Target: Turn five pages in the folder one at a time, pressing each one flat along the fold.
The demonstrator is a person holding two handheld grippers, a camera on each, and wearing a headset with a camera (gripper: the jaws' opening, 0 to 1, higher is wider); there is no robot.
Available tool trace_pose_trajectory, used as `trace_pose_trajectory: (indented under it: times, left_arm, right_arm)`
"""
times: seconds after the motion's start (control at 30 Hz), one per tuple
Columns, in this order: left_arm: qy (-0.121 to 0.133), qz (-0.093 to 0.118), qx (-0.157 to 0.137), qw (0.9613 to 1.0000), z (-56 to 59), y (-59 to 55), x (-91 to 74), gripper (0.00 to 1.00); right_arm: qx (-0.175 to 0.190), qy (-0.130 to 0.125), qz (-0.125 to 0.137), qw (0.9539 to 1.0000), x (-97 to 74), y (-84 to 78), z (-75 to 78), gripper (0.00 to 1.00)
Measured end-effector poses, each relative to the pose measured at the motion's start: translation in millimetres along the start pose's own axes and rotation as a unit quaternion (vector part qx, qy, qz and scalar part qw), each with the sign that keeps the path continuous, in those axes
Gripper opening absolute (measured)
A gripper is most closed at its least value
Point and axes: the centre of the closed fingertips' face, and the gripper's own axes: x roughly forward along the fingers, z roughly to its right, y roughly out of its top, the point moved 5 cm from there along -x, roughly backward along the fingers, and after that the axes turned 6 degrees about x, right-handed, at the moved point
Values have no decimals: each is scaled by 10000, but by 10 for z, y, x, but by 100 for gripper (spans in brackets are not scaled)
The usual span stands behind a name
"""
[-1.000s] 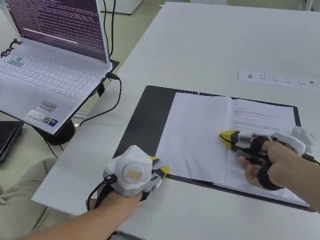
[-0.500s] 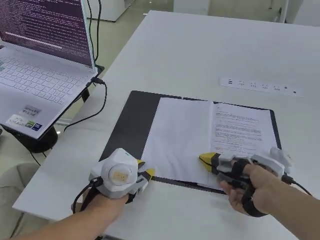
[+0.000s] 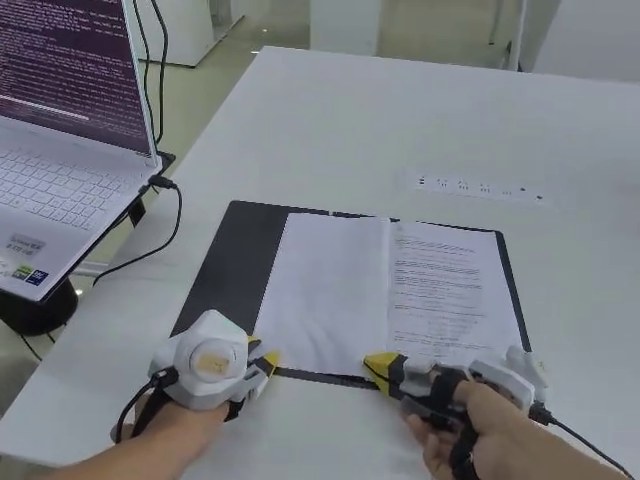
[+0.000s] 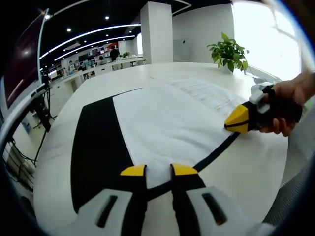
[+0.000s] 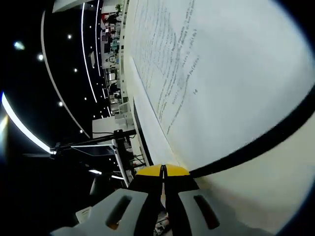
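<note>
The folder lies open on the white table, its black cover (image 3: 222, 268) bare on the left. A blank white page (image 3: 325, 290) sits left of the fold and a printed page (image 3: 445, 290) right of it. My left gripper (image 3: 262, 362) rests at the folder's near edge, its yellow jaws a narrow gap apart (image 4: 158, 170) with nothing between them. My right gripper (image 3: 378, 365) is shut, its tip at the near end of the fold on the black edge. From the left gripper view it (image 4: 239, 119) comes in from the right. The right gripper (image 5: 162, 169) looks along the printed page (image 5: 197, 64).
An open laptop (image 3: 60, 130) stands on a stand at the far left, and its cable (image 3: 160, 245) trails toward the folder. A white power strip (image 3: 480, 187) lies beyond the folder. A potted plant (image 4: 229, 51) stands far off.
My right gripper has slid toward me down the fold, from mid-page to the folder's near edge. The left gripper has stayed at the near edge. The head camera has shifted.
</note>
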Motion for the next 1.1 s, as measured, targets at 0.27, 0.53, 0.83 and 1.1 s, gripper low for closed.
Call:
trace_pose_trajectory:
  times: [0.27,0.53,0.83,1.1]
  left_arm:
    - [-279,-490,-509,9971,113,59,-41,36]
    - [-361,-169,-1488,9881,147,281,-508,41]
    - [-95,261,-1146,9930,117,438,-1002,60]
    - [-9,601,-1103,9921,230,580,-1244,80]
  right_arm:
    - [-649,90,-117,9978,-295,-376,-179,0]
    - [-2407,318,911,9658,-1034,-321,-637,3]
    - [-4003,-216,2336,8859,-1768,-171,-889,32]
    - [-5114,-1259,2674,8069,-2060,5,-726,64]
